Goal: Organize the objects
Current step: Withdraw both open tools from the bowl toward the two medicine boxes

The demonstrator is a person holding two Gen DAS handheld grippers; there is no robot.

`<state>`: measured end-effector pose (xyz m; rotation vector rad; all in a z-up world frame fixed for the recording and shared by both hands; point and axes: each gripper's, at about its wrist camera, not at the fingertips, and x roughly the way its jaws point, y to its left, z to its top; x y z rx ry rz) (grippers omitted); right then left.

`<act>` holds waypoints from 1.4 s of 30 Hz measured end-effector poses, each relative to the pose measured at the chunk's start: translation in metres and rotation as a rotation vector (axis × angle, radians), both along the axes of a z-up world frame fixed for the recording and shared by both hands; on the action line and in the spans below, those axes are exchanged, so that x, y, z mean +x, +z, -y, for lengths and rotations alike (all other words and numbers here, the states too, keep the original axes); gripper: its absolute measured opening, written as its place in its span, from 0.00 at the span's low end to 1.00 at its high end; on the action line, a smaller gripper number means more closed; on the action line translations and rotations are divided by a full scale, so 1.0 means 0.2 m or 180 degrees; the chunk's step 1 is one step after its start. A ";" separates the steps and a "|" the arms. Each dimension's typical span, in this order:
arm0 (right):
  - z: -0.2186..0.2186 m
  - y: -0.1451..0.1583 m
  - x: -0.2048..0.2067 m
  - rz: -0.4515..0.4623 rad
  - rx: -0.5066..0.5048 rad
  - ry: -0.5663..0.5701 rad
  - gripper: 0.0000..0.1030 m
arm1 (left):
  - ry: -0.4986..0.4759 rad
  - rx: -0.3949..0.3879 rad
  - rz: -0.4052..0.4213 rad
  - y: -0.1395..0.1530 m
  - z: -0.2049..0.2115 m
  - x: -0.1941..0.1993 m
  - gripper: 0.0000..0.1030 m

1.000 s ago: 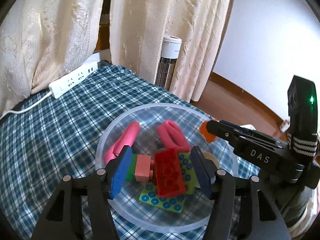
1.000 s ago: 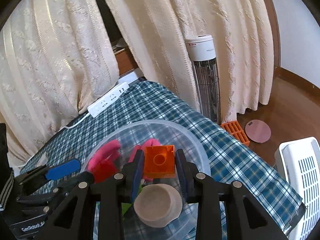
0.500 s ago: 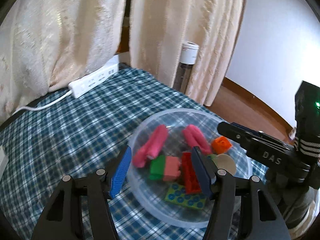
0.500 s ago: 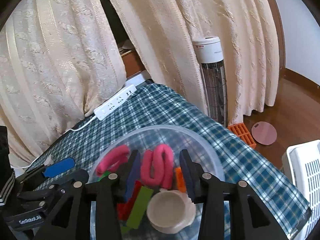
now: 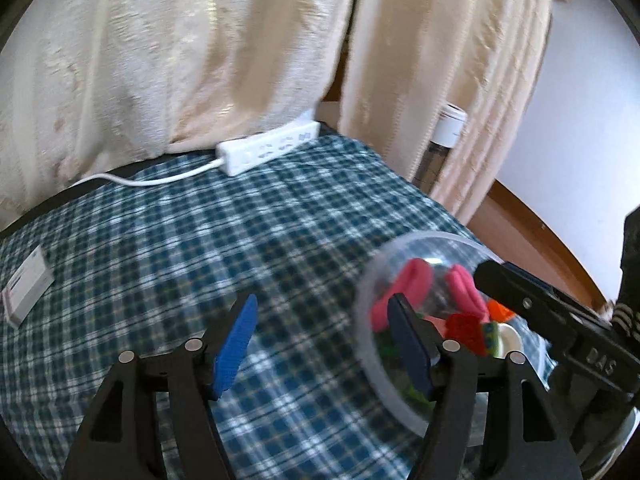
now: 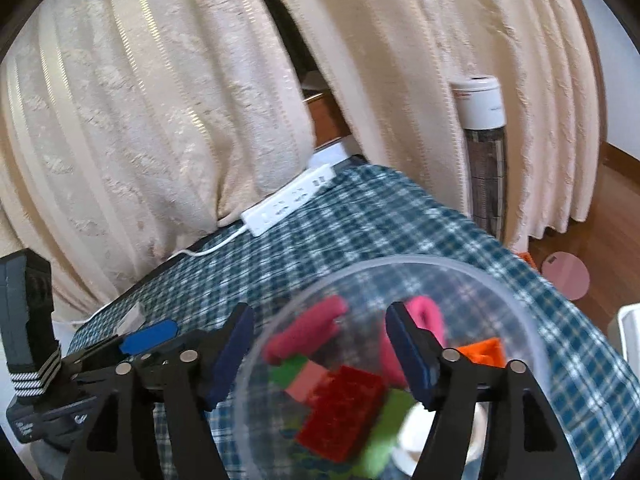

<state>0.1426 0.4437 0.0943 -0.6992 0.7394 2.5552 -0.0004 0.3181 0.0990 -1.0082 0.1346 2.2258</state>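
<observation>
- Both your tools are spread and hold nothing: the left gripper (image 5: 320, 340) hangs over the checked cloth (image 5: 200, 248) at lower centre of its view, and the right gripper (image 6: 320, 352) straddles the near left rim of the clear bowl (image 6: 532, 312).
- By the look of it, the sorting is nearly done: the red brick (image 6: 344, 416), orange brick (image 6: 484, 352), green and pink pieces, two pink loops (image 6: 304, 328) and a pale round lid all lie inside the bowl at lower centre of the right view.
- No loose toy shows on the cloth in either view; what may be left is the small white box (image 5: 26, 290) at the far left edge of the left view.
- Only the left view shows that box; the right view alone shows the bowl's contents from above, plus a heater (image 6: 484, 152) and a pink disc (image 6: 566, 280) on the floor at right.
- Both show the power strip (image 5: 268, 152) under the curtains.
</observation>
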 end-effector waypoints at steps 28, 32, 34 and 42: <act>0.34 -0.03 -0.34 0.0182 0.0005 0.0530 0.87 | 0.1082 -0.0204 0.0001 -0.08 0.74 -0.26 0.68; 0.41 -0.03 -0.40 0.0206 -0.0017 0.0637 0.88 | 0.1244 -0.0218 -0.0012 -0.09 0.90 -0.30 0.68; 0.45 -0.03 -0.43 0.0231 -0.0006 0.0676 0.88 | 0.1312 -0.0226 -0.0015 -0.09 0.99 -0.31 0.68; 0.61 -0.03 -0.55 0.0322 0.0041 0.0809 0.88 | 0.1551 -0.0225 0.0027 -0.13 1.28 -0.37 0.68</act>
